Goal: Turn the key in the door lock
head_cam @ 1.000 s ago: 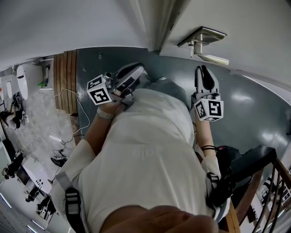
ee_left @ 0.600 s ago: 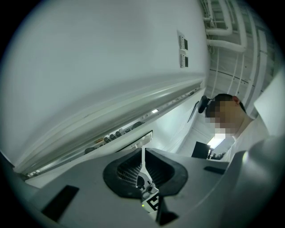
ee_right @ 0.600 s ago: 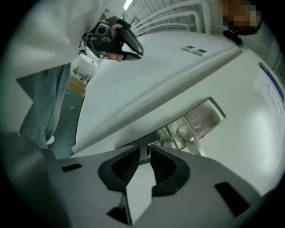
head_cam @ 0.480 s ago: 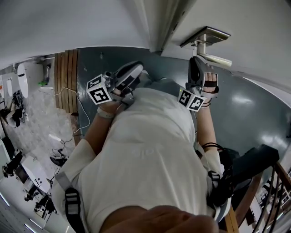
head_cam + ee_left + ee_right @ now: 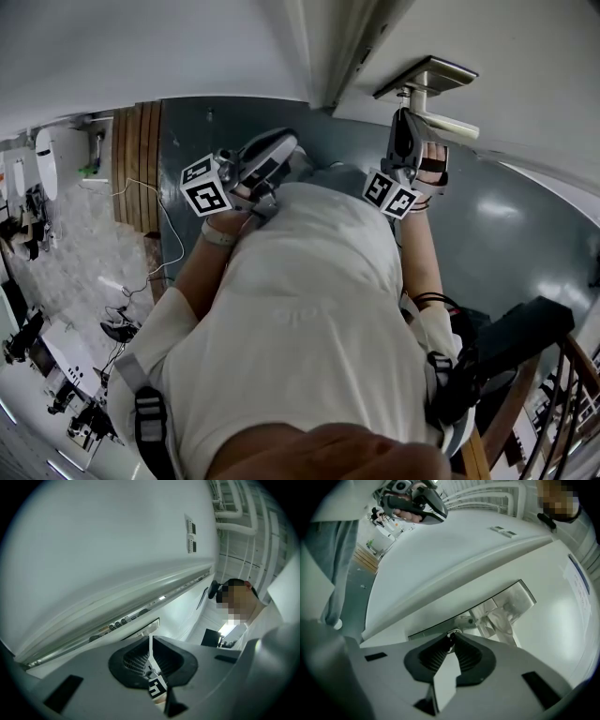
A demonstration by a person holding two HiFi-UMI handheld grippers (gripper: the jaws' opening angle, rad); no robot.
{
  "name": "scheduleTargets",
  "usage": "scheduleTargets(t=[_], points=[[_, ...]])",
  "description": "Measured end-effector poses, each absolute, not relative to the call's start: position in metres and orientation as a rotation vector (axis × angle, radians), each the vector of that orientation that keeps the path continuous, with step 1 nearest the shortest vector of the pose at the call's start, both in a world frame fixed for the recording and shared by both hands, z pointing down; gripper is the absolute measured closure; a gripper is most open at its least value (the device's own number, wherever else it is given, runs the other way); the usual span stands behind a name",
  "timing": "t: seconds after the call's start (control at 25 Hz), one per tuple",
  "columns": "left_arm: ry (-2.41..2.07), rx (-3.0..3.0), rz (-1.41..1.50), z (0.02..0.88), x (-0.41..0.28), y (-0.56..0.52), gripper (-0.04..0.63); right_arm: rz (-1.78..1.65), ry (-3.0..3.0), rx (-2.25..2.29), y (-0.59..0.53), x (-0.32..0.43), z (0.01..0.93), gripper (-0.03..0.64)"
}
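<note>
In the head view my right gripper (image 5: 404, 120) reaches up to the white door just under the metal lever handle (image 5: 448, 125) and its plate (image 5: 428, 74). The right gripper view shows the jaws (image 5: 451, 636) pinched on a small metal key (image 5: 453, 633) at the lock, below the lever handle (image 5: 506, 614). My left gripper (image 5: 279, 142) is held near the chest, away from the door. Its jaws (image 5: 151, 643) are closed to a thin slit with nothing between them, facing a white wall.
The door's edge and frame (image 5: 330, 56) run up the middle of the head view. Below lie a grey floor (image 5: 525, 225), a wooden strip (image 5: 137, 169) at left and a stair railing (image 5: 562, 394) at lower right. The other gripper (image 5: 415, 504) shows top left in the right gripper view.
My right gripper has moved up to the door under the handle and rolled, its marker cube turning over to the left. The left gripper has stayed where it was.
</note>
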State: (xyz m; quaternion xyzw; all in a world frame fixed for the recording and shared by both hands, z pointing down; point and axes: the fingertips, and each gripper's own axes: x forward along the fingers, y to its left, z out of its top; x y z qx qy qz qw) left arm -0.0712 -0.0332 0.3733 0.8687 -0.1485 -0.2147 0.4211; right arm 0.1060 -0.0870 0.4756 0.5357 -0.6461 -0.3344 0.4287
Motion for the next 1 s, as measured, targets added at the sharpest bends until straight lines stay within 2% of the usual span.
scheduleTargets(t=[0.28, 0.68, 1.0], points=[[-0.375, 2.173, -0.541, 0.373, -0.072, -0.033, 0.584, -0.706, -1.727, 1.438, -0.088, 0.108, 0.47, 0.565], [-0.384, 2.166, -0.541, 0.376, -0.075, -0.032, 0.584, -0.268, -2.055, 1.741, -0.091, 0.111, 0.466, 0.565], [-0.385, 2.152, -0.539, 0.379, -0.078, -0.033, 0.584, 0.332, -2.364, 1.963, -0.092, 0.124, 0.474, 0.566]])
